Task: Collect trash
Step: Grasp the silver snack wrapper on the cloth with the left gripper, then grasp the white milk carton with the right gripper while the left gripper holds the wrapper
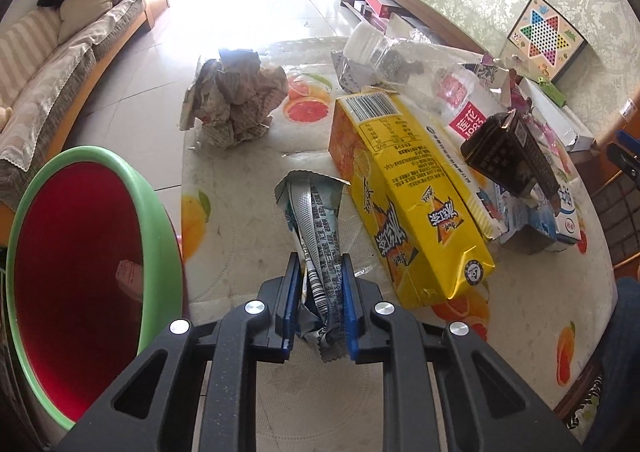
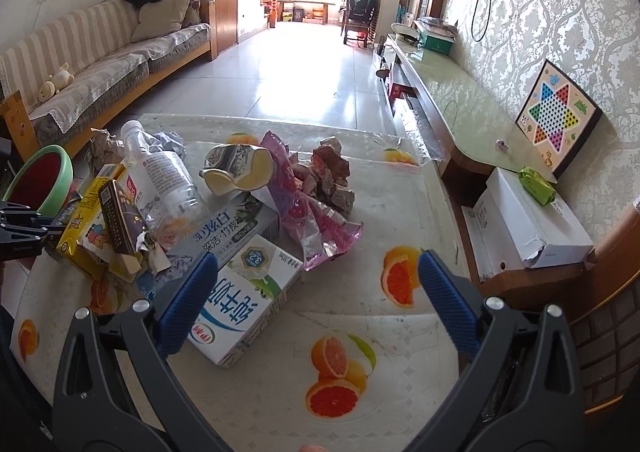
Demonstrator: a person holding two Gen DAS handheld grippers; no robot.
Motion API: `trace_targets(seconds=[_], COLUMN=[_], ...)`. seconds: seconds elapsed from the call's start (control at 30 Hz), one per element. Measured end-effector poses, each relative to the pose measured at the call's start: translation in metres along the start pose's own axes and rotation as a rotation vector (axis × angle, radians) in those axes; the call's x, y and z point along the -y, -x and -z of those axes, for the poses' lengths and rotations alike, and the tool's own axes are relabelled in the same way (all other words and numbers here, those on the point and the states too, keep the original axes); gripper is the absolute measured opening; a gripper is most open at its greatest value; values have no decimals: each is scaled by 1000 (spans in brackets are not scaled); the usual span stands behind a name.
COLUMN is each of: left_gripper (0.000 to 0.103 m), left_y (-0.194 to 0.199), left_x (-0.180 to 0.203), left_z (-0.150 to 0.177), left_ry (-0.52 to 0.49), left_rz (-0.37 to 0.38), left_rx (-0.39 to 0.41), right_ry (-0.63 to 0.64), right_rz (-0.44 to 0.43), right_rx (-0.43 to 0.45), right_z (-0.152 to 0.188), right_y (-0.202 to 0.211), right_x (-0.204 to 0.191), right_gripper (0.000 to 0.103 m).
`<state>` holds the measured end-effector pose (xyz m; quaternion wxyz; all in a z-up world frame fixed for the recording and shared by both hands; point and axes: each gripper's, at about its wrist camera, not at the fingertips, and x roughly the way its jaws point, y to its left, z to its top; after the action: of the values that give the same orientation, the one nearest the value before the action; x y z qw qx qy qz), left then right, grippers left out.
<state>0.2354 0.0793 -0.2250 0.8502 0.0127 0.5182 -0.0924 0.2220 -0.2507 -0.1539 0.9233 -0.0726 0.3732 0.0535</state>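
Crumpled printed wrapper [image 1: 316,236], barcode visible, clamped between the left claw [image 1: 320,280] pads on the bench [image 1: 240,211]. Yellow drink carton [image 1: 404,195] just right of it; green-rimmed bin [image 1: 80,276] left. Right claw [image 2: 316,268] apart, above a milk carton [image 2: 248,300] marked "3.2".
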Motion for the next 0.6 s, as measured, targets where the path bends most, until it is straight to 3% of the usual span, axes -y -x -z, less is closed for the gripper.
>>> trace_targets(seconds=[0.1,0.23,0.37,0.6], left_gripper=[16,16,16,16], left_y=[12,28,36,43], left_x=[1,3,3,7], left_z=[2,6,8,12], left_ry=[10,28,38,27], left_rz=[-1,17,35,51], left_rx=[22,48,69,82], right_ry=[30,-6,-19,-82], right_rz=[-1,-101,-131,-62], right_rx=[7,-111,-176,-226], right_z=[-11,-11,9,29], right_y=[-15,-39,-44,-56], right_x=[2,-2,-22,-47], right_gripper=[98,98,98,98])
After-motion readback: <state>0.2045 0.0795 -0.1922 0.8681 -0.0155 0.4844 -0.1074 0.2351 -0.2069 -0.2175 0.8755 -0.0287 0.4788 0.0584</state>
